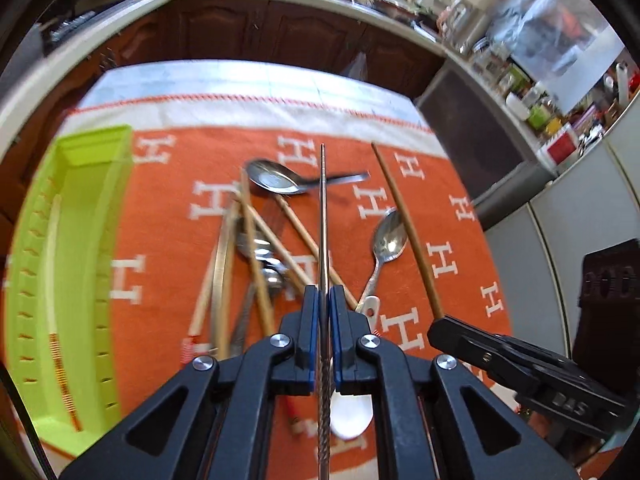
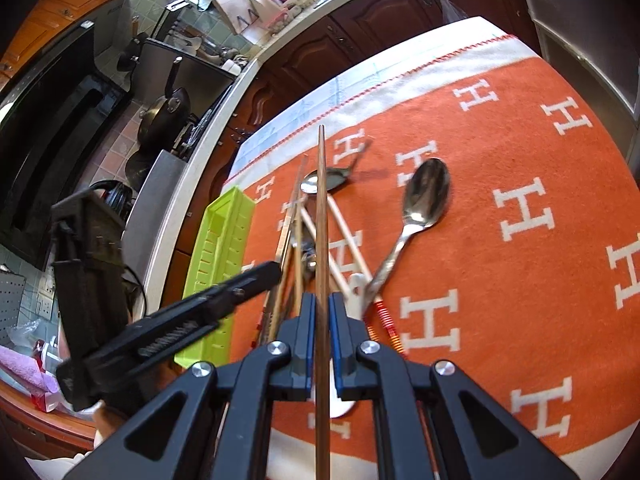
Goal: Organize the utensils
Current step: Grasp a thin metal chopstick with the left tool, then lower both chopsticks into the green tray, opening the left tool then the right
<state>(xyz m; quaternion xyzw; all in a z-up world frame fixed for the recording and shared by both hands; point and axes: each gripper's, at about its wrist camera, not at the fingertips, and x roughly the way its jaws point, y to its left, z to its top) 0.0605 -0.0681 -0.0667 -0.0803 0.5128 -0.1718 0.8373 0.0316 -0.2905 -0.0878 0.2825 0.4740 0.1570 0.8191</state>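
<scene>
My left gripper point(image 1: 324, 292) is shut on a thin metal chopstick point(image 1: 323, 208) that sticks straight out ahead, above the pile. My right gripper point(image 2: 323, 300) is shut on a brown wooden chopstick point(image 2: 321, 200), also seen at the right of the left wrist view point(image 1: 404, 224). Below both lies a heap of wooden chopsticks and metal cutlery point(image 1: 256, 248) on the orange cloth point(image 1: 440, 216). Two metal spoons lie apart from it, one far point(image 1: 276, 178) and one to the right point(image 1: 390, 236). A lime-green tray point(image 1: 68, 240) at the left holds a pale chopstick point(image 1: 54, 280).
A white spoon point(image 1: 352, 416) lies under my left gripper. The cloth covers a table whose far edge faces dark wooden cabinets point(image 1: 280, 36). A stove with pans point(image 2: 164, 112) stands to the left, and shelves of jars point(image 1: 532, 96) to the right.
</scene>
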